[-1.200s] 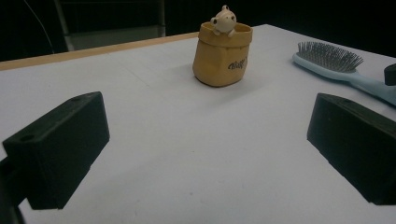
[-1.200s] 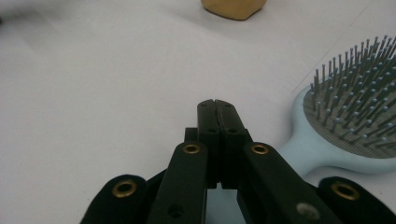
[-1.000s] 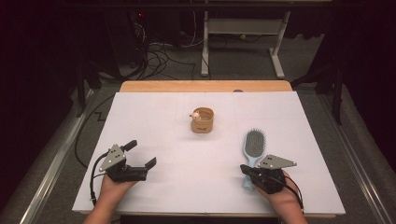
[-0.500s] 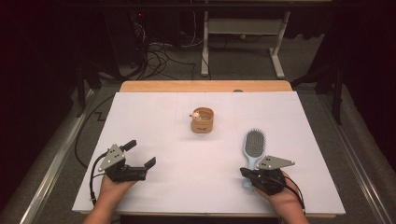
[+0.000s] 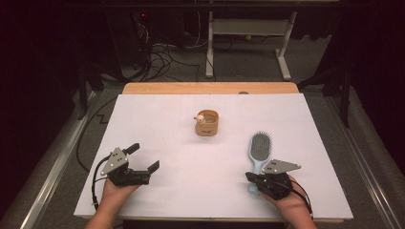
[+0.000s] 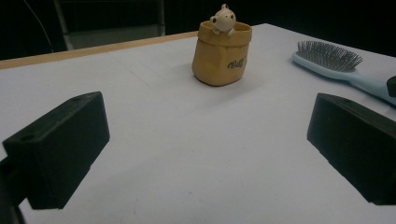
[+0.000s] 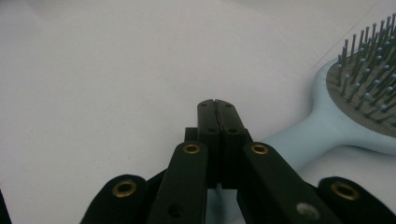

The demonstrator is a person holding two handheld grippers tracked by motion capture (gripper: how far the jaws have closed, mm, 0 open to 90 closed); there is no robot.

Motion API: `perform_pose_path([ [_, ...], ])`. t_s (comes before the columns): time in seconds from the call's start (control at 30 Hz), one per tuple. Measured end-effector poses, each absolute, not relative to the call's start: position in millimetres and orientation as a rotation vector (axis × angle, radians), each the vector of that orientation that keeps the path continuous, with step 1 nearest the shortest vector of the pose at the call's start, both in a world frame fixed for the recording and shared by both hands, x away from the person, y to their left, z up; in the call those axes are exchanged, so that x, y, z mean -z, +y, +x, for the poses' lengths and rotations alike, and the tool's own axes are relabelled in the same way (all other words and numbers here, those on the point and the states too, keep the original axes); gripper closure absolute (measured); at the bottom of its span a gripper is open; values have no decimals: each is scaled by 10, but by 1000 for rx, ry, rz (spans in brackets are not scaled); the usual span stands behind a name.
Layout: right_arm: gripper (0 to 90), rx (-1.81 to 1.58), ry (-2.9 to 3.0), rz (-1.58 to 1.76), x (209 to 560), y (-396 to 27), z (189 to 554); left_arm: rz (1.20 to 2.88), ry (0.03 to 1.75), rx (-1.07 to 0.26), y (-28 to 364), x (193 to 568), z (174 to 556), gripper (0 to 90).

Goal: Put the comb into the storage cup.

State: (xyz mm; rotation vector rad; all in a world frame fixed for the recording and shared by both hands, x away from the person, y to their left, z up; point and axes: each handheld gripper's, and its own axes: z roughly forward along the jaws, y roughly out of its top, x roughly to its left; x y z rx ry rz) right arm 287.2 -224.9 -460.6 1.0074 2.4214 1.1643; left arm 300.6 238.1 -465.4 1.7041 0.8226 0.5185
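A light blue hairbrush [image 5: 260,148] lies bristles up on the white table cover [image 5: 167,119], right of the middle. My right gripper [image 5: 249,176] rests at the brush's handle end. In the right gripper view its jaws [image 7: 217,105] are pressed together with nothing between them, and the hairbrush [image 7: 345,112] passes under and to the right. My left gripper [image 5: 143,157] sits at the front left, open and holding nothing. A tan pouch [image 5: 207,124] with a small bear figure [image 5: 200,116] stands mid-table. The left gripper [image 6: 205,140] looks toward the pouch [image 6: 222,56] and hairbrush [image 6: 327,58].
A wooden table edge [image 5: 210,88] shows beyond the white cover. Behind it stand a white metal frame [image 5: 248,38] and loose cables [image 5: 162,57] on the floor. Dark surroundings flank both sides.
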Motion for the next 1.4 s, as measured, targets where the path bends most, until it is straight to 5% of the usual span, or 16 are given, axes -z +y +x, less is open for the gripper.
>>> perform_pose_path([
  [1.4, 900, -1063, 2500, 938, 4610, -2174, 2859, 1712, 816, -515, 2385, 4648, 2996, 0],
])
